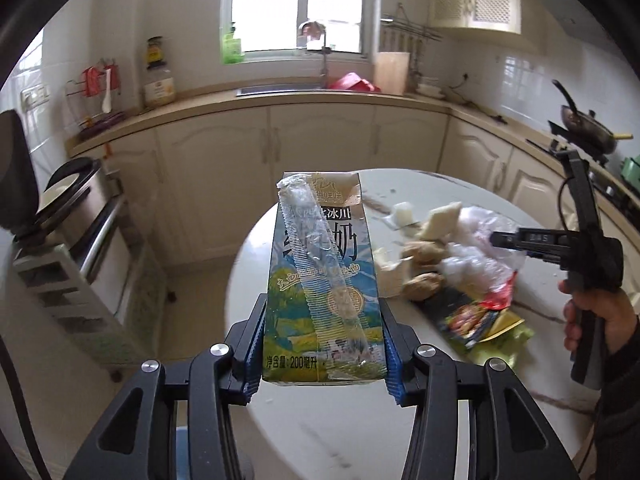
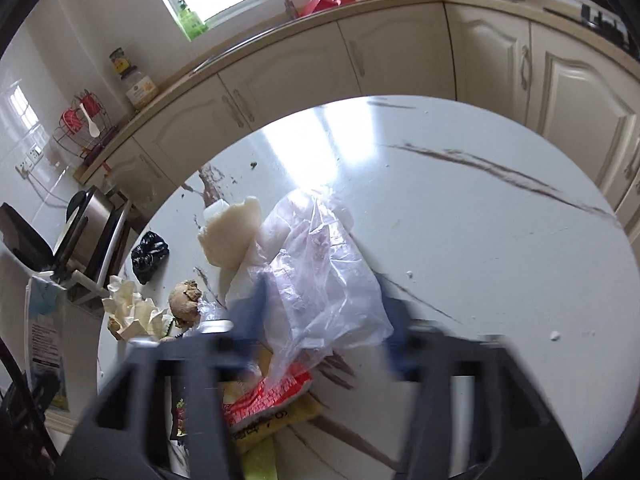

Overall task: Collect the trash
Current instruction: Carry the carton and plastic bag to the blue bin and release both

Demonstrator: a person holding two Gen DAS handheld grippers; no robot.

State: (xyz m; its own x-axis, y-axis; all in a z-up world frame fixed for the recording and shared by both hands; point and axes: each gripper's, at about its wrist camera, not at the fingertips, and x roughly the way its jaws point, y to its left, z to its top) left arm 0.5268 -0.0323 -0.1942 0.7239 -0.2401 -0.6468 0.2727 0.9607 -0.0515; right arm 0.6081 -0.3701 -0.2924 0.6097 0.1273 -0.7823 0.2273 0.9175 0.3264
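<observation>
My left gripper [image 1: 323, 300] is shut on a small blue-green milk carton [image 1: 320, 264] with a clear straw wrapper stuck to its front. It holds the carton upright above the near edge of the round white marble table [image 1: 320, 432]; the same carton [image 2: 46, 340] shows at the left edge of the right wrist view. A person's hand [image 1: 592, 320] holds my right gripper [image 1: 498, 239], whose tips are in the trash heap. From its own camera the right gripper [image 2: 324, 300] is blurred. A crumpled clear plastic bag [image 2: 320, 264] fills the gap and touches both fingers.
The heap also holds a white food lump [image 2: 232, 232], a brown lump [image 2: 186, 294], crumpled tissue [image 2: 132, 308], a red wrapper [image 2: 272, 396] and a black bag [image 2: 149, 254]. A steel bin [image 1: 76, 196] with its lid up stands left of the table. Cream cabinets ring the room.
</observation>
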